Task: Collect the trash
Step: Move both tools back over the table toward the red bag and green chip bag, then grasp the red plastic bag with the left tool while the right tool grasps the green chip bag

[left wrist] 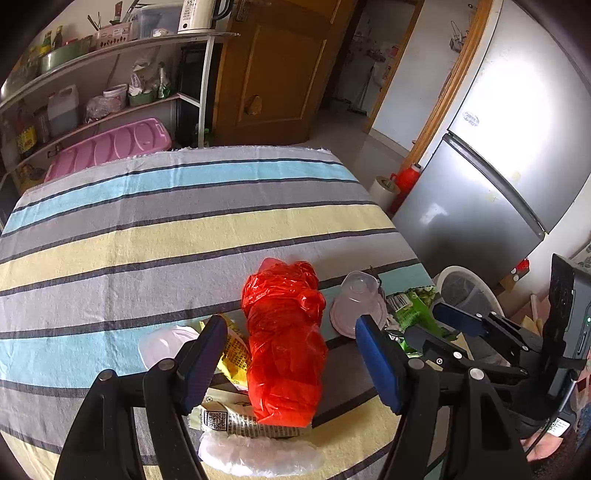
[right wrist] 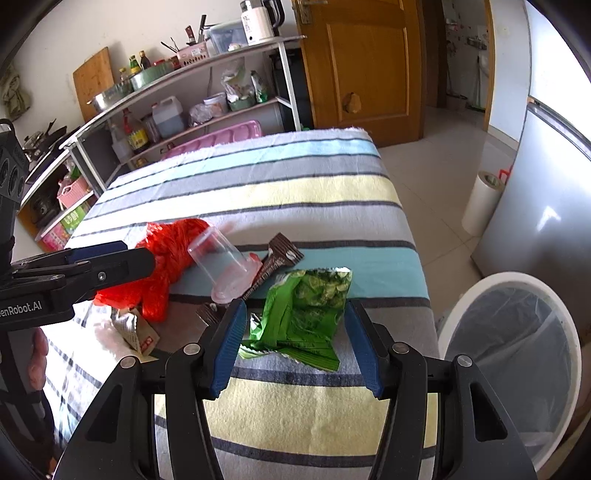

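Striped cloth (left wrist: 184,229) in grey, blue, pale yellow bands covers table. Behind it, metal shelf rack (right wrist: 207,66) against wall: white electric kettle (right wrist: 258,22) on top tier, wooden cutting board (right wrist: 94,79) leaning upright, sauce bottles, steel basin; jug of dark liquid (right wrist: 168,116) on middle tier. Pink plastic lid (left wrist: 110,147) at table's far edge. Brown wooden door (right wrist: 364,62) beside rack. Silver fridge (left wrist: 498,155) at right; white paper roll (right wrist: 480,205) on floor near it.
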Demonstrator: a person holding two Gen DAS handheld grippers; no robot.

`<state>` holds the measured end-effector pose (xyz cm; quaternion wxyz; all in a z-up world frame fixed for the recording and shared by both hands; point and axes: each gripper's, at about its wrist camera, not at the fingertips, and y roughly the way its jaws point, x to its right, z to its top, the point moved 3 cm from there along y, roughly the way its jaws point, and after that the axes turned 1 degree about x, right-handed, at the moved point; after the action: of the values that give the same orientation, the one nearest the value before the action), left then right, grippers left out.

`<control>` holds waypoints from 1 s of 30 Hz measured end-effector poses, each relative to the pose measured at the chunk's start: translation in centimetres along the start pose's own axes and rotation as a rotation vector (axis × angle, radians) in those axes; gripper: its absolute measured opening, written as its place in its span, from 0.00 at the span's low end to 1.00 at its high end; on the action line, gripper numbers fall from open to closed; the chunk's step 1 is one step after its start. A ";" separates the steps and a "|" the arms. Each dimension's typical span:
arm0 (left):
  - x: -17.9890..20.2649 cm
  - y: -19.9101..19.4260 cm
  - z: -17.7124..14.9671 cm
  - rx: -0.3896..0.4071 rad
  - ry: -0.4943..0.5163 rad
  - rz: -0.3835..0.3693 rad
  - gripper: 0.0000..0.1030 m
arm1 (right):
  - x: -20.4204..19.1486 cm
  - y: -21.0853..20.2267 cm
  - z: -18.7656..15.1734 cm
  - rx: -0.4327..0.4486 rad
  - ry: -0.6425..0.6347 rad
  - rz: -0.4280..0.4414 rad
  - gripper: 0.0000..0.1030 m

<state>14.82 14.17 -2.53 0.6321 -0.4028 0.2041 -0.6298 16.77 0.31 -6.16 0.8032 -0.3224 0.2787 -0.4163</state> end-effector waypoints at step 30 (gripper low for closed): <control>0.1 -0.3 0.1 0.057 0.016 0.016 0.41 | 0.5 -1.2 -0.4 0.050 0.071 0.024 0.37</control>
<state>14.68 14.13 -2.21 0.6466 -0.3780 0.1944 -0.6335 16.15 -0.75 -5.58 0.8055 -0.2838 0.3005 -0.4246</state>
